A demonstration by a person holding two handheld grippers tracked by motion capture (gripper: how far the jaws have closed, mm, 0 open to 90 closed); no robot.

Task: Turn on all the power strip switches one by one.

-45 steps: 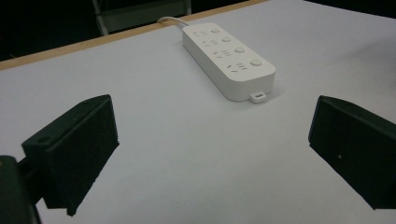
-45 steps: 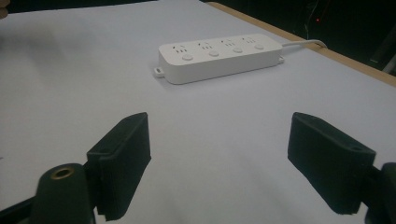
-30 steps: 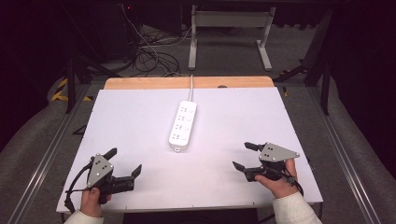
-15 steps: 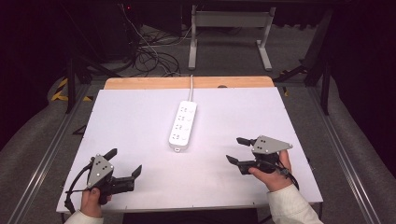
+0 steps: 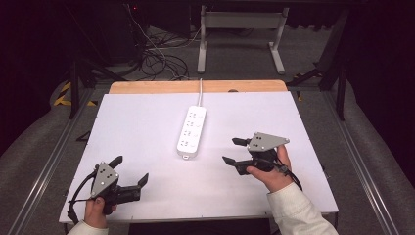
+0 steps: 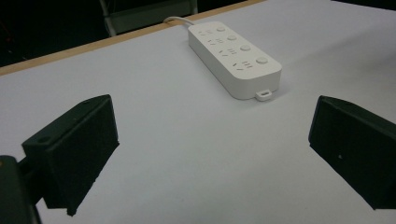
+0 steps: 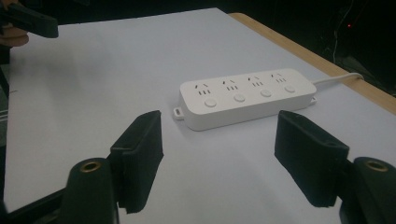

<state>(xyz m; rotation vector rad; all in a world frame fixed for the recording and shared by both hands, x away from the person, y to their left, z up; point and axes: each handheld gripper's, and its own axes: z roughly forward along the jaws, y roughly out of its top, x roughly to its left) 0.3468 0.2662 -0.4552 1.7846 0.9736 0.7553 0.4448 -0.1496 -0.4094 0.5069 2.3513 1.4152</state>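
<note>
Power strip [image 5: 191, 130] lies flat near the middle of the white surface [image 5: 147, 127], long axis running away from you, its cord [image 5: 200, 85] leaving the far end over the wooden edge [image 5: 147, 87]. Four socket groups face up, each with a round button beside it; a small mounting tab sticks out of the near end.

Your right hand-held gripper [image 5: 234, 151] is off the surface, right of the strip's near end and aimed toward it. In the right gripper view the strip sits beyond and between the two black jaws, apart from both. The jaws have just been closing a little, yet a wide gap remains with nothing in it.

Your left hand-held gripper [image 5: 130, 170] sits low at the near left corner of the surface, well apart from the strip, grey plate on top, cable trailing back past your hand [image 5: 95, 210]. Its jaws stand wide apart with bare surface between them. In the left gripper view the strip lies farther off, up and to the right.
</note>
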